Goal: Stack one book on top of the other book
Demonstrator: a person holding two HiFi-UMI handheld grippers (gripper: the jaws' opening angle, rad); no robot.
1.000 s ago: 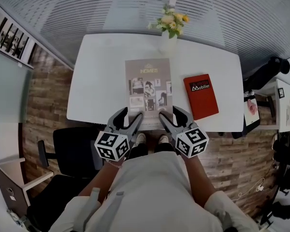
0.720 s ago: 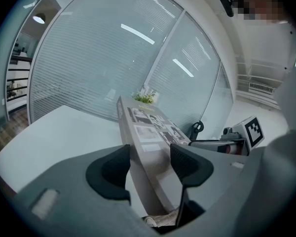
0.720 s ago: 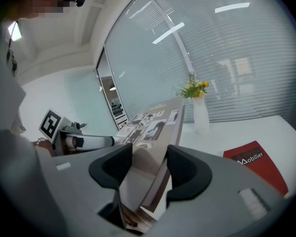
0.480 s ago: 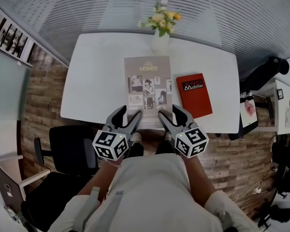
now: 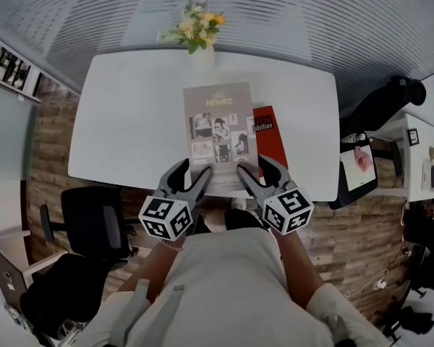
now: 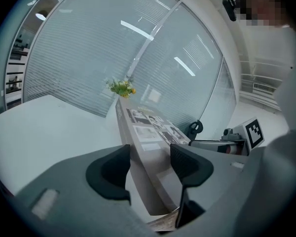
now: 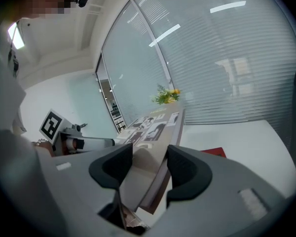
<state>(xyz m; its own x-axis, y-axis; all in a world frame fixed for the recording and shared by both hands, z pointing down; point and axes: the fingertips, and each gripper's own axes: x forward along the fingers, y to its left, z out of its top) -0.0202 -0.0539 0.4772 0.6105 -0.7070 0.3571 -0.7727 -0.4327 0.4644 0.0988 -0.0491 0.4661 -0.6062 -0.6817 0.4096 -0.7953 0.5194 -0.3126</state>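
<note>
A large grey book (image 5: 218, 132) with photos on its cover hangs just above the white table (image 5: 130, 121), tilted up off it. My left gripper (image 5: 194, 170) is shut on its near left corner and my right gripper (image 5: 255, 167) on its near right corner. The book's right part covers the left side of a red book (image 5: 271, 139) that lies flat on the table. In the left gripper view the grey book (image 6: 148, 127) runs away from my jaws (image 6: 150, 157). In the right gripper view the grey book (image 7: 155, 125) sits between my jaws (image 7: 150, 162), the red book (image 7: 212, 152) peeking out beneath.
A vase of yellow flowers (image 5: 195, 27) stands at the table's far edge, just beyond the grey book. A black chair (image 5: 94, 223) is at the near left of the table. A small stand with a tablet (image 5: 358, 161) is at the right.
Both grippers have carried the grey book to the right relative to the table. It stood apart from the red book before and now overlaps its left side.
</note>
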